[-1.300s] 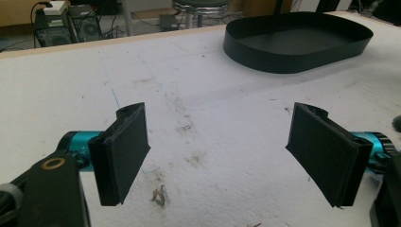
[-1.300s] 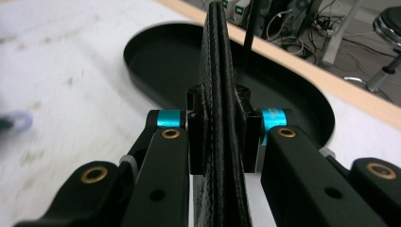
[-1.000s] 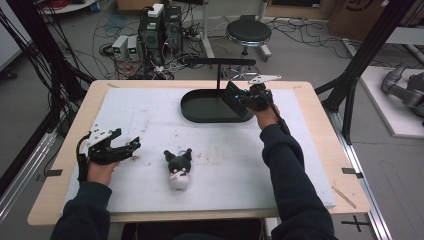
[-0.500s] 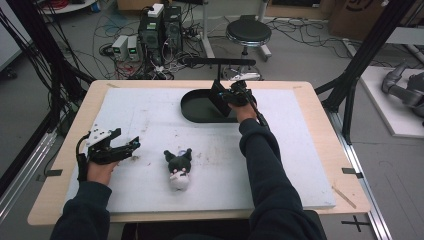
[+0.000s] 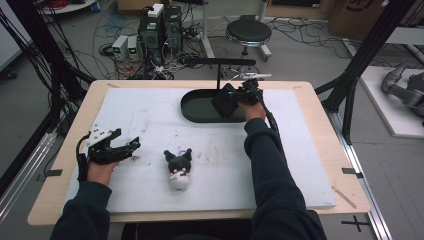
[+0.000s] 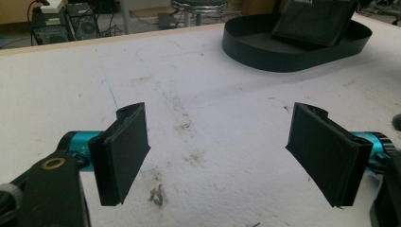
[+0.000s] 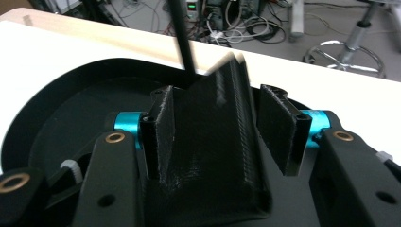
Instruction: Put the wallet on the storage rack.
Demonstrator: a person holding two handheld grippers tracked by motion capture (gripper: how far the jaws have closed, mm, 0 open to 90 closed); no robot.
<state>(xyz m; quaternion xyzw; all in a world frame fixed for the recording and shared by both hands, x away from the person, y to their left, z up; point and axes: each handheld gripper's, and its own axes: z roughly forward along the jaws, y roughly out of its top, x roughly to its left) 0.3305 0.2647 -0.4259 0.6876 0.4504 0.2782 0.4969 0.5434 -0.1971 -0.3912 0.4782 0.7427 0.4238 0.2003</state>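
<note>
Left gripper point(image 5: 131, 146) rests on the white mat point(image 5: 150, 110) near its left edge, jaws spread wide, nothing between them. Plush toy point(image 5: 178, 169) lies just right of it, toward the front edge. Right gripper point(image 7: 222, 127) sits over the black oval tray point(image 5: 192, 106) at the back edge, jaws closed on a black pouch point(image 7: 215, 156).
</note>
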